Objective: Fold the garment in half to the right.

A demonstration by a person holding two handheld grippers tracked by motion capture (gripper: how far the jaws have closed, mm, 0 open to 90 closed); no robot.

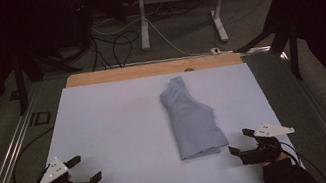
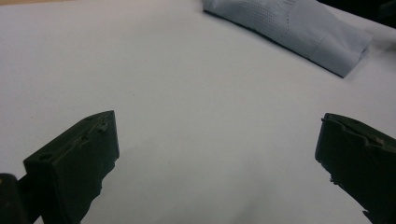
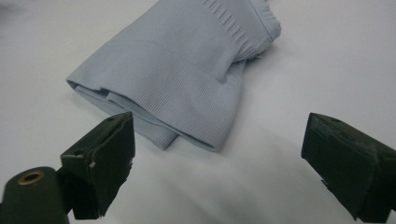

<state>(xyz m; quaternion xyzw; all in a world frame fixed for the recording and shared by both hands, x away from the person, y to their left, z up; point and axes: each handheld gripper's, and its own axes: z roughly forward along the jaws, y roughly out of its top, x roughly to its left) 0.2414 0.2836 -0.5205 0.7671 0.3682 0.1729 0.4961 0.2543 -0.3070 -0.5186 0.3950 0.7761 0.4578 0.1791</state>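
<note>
A folded pale blue knit garment [image 1: 190,119] lies right of the middle of a white sheet [image 1: 117,130], its ribbed hem toward the front. My right gripper [image 1: 241,141] stands open just right of that hem, nothing between its jaws. In the right gripper view the hem [image 3: 187,100] lies close ahead, apart from the jaws. At the sheet's front left corner my left gripper [image 1: 85,169] is open and empty. The left gripper view has the garment [image 2: 299,28] far off at the top right.
The white sheet covers a wooden tabletop [image 1: 147,69] whose far edge is bare. Metal rails [image 1: 5,160] run along both table sides. Beyond the table, cables [image 1: 116,41] and white desk legs [image 1: 142,19] stand on the dark floor.
</note>
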